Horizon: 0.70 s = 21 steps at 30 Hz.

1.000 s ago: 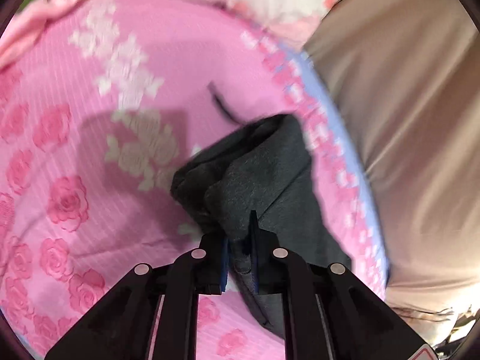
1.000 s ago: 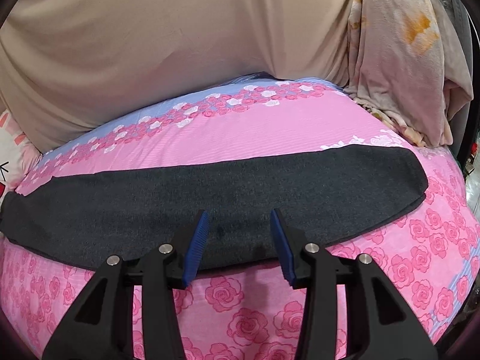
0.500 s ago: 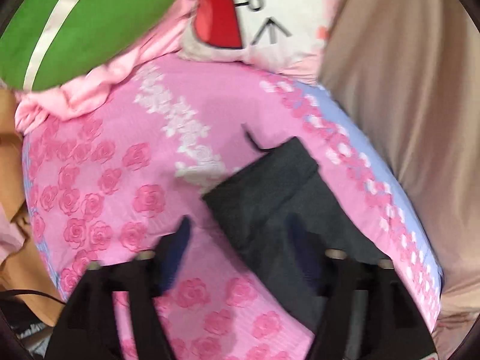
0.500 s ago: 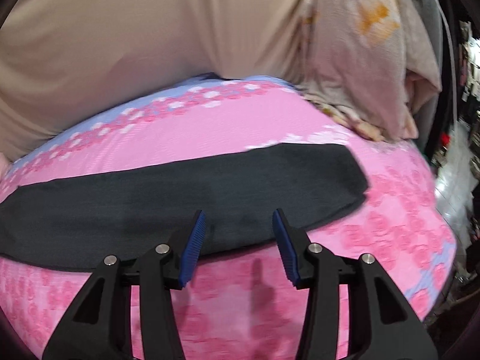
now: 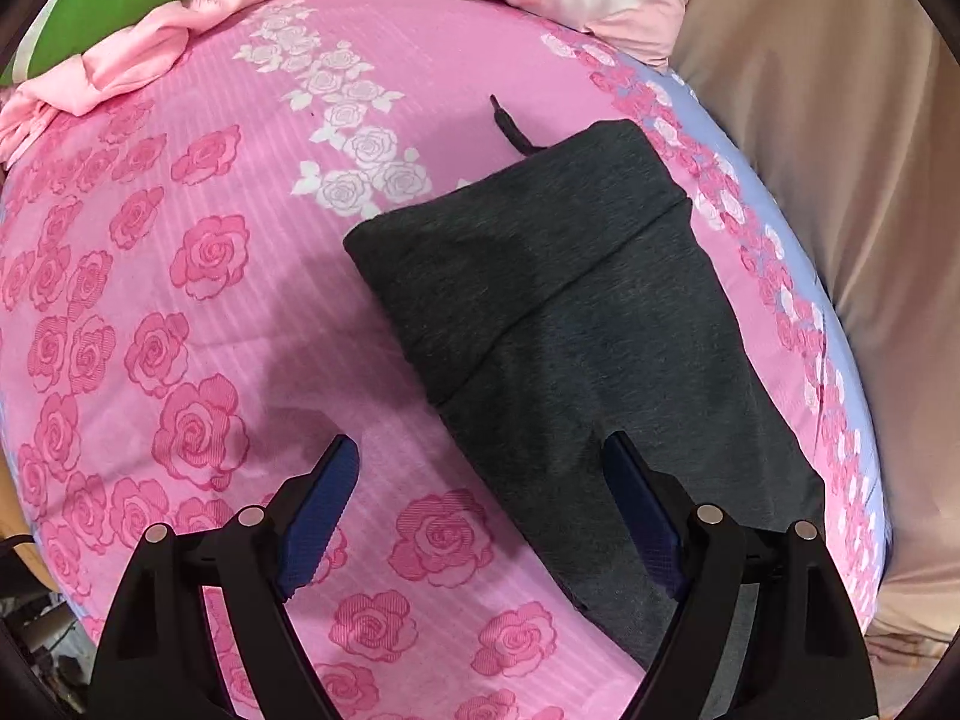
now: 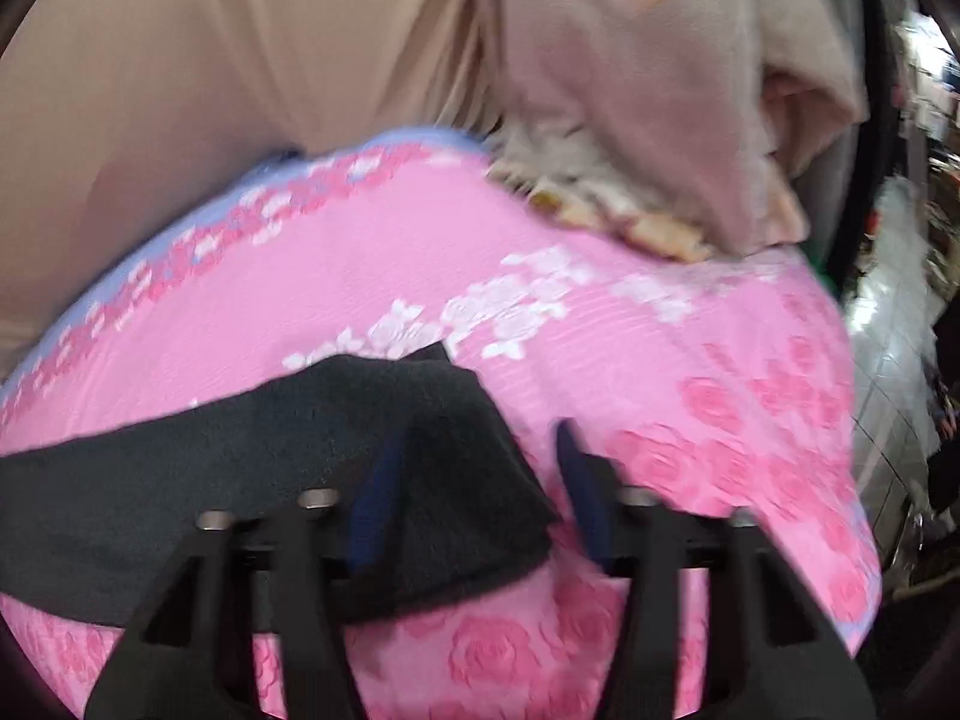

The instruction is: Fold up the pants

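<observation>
Left wrist view: left gripper spread wide, nothing between its pads; dark grey pants lie flat on the pink bedspread, waistband end ahead, bare bedspread to its left.
Right wrist view: right gripper blurred, jaws just closing, still apart around the pants' leg-end edge; bare bedspread beyond.

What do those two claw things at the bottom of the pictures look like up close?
Both look alike. The left claw has two black plastic arms with triangular cut-outs, round silver pins at the joints, and flat dark-blue ribbed pads on the inner faces of its fingers. The right claw has the same black frame, silver pins and blue pads, though that view is blurred. No cables, markings or sleeves show.
</observation>
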### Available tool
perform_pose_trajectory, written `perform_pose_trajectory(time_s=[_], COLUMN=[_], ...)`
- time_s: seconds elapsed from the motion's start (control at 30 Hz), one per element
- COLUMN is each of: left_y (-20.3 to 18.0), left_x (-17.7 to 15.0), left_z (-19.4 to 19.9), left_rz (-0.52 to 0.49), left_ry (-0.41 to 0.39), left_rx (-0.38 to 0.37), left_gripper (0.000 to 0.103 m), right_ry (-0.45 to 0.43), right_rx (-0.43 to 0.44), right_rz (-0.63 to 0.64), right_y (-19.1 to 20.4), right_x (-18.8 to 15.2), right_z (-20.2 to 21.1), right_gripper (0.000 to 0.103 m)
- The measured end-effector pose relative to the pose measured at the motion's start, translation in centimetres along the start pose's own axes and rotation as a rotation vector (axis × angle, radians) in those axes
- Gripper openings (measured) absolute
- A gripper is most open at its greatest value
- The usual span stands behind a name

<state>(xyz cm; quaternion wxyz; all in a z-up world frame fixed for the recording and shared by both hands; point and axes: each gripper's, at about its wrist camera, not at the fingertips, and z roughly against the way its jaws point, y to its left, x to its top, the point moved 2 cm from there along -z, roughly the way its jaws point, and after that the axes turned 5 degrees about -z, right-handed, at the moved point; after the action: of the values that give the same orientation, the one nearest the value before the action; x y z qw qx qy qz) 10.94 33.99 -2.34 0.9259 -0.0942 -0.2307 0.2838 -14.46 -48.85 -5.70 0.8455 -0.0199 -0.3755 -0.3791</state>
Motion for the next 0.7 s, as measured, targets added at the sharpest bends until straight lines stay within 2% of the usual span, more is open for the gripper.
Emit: perform_pose_trajectory(time_s=[0.1,0.13,0.17,0.2,0.27,0.33,0.37,0.4,0.47,0.57,0.6,0.63,0.67,0.7], left_y=[0.2,0.3,0.2,0.0,0.1,0.1,0.2,0.3,0.7,0.8,0.7,0.6,0.4,0.5], left_x=[0.3,0.4,0.5,0.7,1.0,1.0,1.0,1.0,1.0,1.4,1.5,1.6,1.8,1.9], left_z=[0.0,0.0,-0.1,-0.2,-0.2,0.0,0.1,0.1,-0.3,-0.2,-0.2,-0.3,-0.4,-0.5], left_rz=[0.0,0.001,0.003,0.006,0.021,0.031,0.045,0.058,0.094,0.103,0.086,0.068,0.03,0.017], left_ry=[0.001,0.0,-0.001,-0.005,-0.006,-0.003,-0.002,0.001,0.005,-0.039,-0.047,-0.052,-0.034,-0.009], left_rx=[0.013,0.015,0.014,0.011,-0.003,-0.044,-0.082,-0.102,-0.153,-0.171,-0.17,-0.157,-0.114,-0.111], left_gripper=[0.081,0.081,0.081,0.081,0.081,0.081,0.085,0.087,0.087,0.088,0.081,0.064,0.003,0.005], right_ry=[-0.132,-0.145,-0.104,-0.015,0.002,-0.067,-0.087,-0.106,-0.122,-0.097,-0.097,-0.099,-0.104,-0.114], right_rx=[0.044,0.029,-0.003,-0.071,-0.186,-0.156,-0.136,-0.121,-0.091,-0.046,-0.04,-0.032,-0.031,-0.034], right_rz=[0.006,0.007,0.016,0.041,0.041,0.02,0.009,0.001,-0.002,0.017,0.023,0.038,0.051,0.062], right_y=[0.6,0.2,-0.3,-0.9,-1.5,-1.1,-0.8,-0.4,0.7,3.0,3.5,4.5,5.1,5.9], right_x=[1.1,1.3,1.3,0.8,-0.2,-1.2,-1.8,-2.4,-3.9,-6.0,-6.4,-7.0,-7.2,-7.4], right_z=[3.5,3.4,2.1,-0.4,-1.3,1.1,2.2,3.1,4.4,4.9,5.0,5.1,5.1,5.5], right_gripper=[0.004,0.004,0.007,0.01,0.012,0.013,0.017,0.027,0.038,0.038,0.038,0.038,0.038,0.038])
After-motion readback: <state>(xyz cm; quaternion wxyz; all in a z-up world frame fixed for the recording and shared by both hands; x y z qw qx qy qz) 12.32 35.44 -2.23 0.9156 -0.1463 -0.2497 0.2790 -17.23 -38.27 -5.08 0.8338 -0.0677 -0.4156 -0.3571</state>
